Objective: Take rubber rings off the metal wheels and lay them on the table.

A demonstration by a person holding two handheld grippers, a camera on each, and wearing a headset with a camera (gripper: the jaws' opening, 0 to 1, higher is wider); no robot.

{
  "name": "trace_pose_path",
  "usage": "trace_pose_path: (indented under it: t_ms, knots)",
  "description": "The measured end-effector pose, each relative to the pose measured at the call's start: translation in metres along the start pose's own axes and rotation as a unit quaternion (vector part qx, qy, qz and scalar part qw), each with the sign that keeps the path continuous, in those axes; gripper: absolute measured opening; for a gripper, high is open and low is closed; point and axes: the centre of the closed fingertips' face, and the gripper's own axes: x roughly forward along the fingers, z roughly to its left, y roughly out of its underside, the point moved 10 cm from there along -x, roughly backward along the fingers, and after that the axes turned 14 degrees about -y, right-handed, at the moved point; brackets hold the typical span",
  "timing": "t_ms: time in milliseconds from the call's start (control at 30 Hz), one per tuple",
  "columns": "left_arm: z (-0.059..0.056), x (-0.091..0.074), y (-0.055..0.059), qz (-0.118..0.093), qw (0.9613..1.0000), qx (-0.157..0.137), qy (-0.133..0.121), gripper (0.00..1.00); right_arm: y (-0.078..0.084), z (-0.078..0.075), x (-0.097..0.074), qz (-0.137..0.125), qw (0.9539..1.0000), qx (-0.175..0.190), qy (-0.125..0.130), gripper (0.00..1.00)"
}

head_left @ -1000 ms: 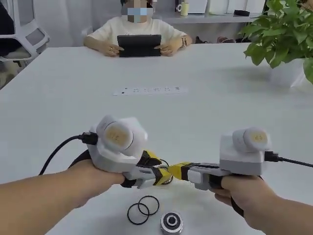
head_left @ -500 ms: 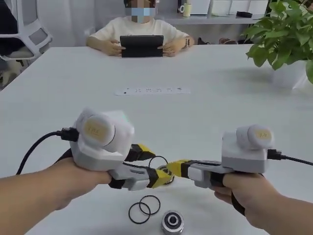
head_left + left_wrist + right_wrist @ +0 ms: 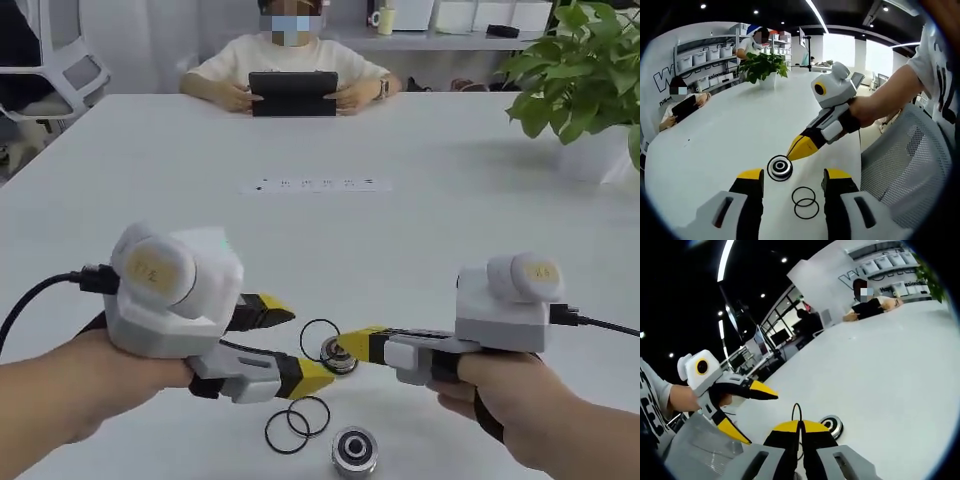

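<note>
**Item 1: left hand-held gripper** [image 3: 794, 175]. Jaws spread wide, holding nothing. In its own view the metal wheel sits at 12 o'clock, just beyond the gap between the yellow tips.

**Item 2: two loose rubber rings** [image 3: 298, 420]. Thin black loops lying flat on the white bench [image 3: 420, 240] and overlapping each other, at 6 o'clock from the metal wheel in the head view.

**Item 3: metal wheel** [image 3: 780, 168]. Small silver disc with a dark band round its rim and a dark hub, lying flat on the bench between the two grippers. Nothing holds it down.

**Item 4: second metal wheel** [image 3: 352, 451]. Same pattern, resting at 5 o'clock from the loose rings.

**Item 5: right hand-held gripper** [image 3: 350, 345]. Jaws fully closed on the pinched rubber ring [image 3: 796, 412], with the tip at the wheel's edge. The ring stands up as a slack, thin black loop at 9 o'clock from the tip; whether it is wholly clear of the wheel cannot be told.

**Risks, as judged:**
- If the ring is caught on the rim, pulling may drag or flip the unsecured wheel.
- A stretched ring may snap loose and fly off.
- The grip is narrow, so the ring may slip out before it is laid down.
</note>
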Motion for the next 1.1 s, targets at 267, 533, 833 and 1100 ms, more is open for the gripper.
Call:
trace_pose_path:
  t_ms: [267,533,833,1100]
  knots:
    - [-0.001,-0.008,0.009,0.007,1.0,-0.002,0.002,0.51,0.004,0.002,0.005,0.011,0.9999,0.01,-0.008,0.0]
    - [-0.002,-0.012,0.016,0.016,0.9998,-0.006,0.004,0.55,0.013,0.003,0.009,0.03,0.999,0.029,-0.015,0.0]
    - [-0.002,-0.015,0.022,0.02,0.9997,-0.009,0.005,0.58,0.022,0.004,0.014,0.05,0.9971,0.052,-0.022,0.0]
    - [-0.002,-0.016,0.025,0.026,0.9996,-0.01,0.007,0.59,0.029,0.003,0.017,0.07,0.9949,0.068,-0.025,0.0]
